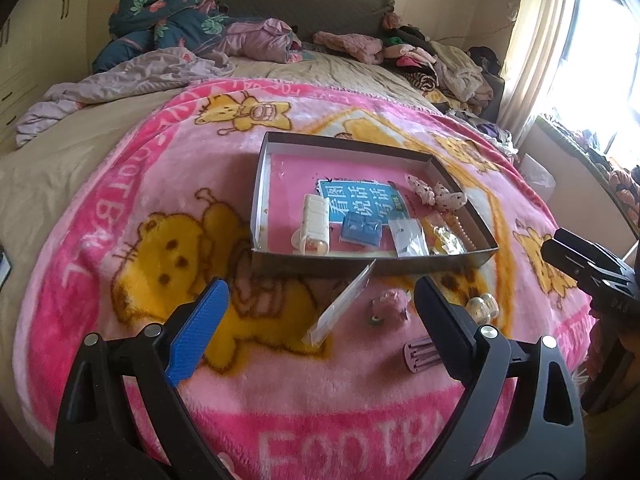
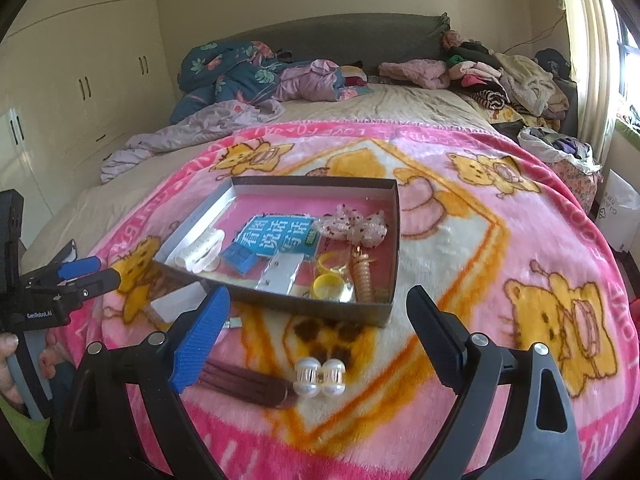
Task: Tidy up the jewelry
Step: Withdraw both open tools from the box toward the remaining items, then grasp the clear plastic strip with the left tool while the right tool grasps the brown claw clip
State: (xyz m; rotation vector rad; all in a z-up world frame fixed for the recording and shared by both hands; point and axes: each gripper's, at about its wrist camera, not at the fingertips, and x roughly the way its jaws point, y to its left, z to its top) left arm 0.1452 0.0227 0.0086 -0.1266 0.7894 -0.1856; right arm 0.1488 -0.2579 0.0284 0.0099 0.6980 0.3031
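I hold both claws over the pink blanket on the bed, and both are spread wide with nothing between their fingers. My left claw hangs over the near edge of the blanket; my right claw hangs just right of it, aimed at the same patch.

The grey box sits on the blanket a little farther off, and it already holds much of the jewelry: a white hair clip, a small blue case, a clear packet, a spotted bow at the far right, and a string of beads against the right wall.

Several pieces lie loose on the blanket near the box. A pearl clip sits right between my right claw's fingers, with a dark brown clip touching it on the left. In the left wrist view I see a tilted clear sleeve, a small pink piece just beside it, and a mauve comb clip close to my right finger.

I judge the sorting to be partly done, with the next pick-up in hand. The pearl clip looks the easiest target: I would lower my right claw around it, close gently, since round pearls could roll or slip on plush, then carry it into the box.
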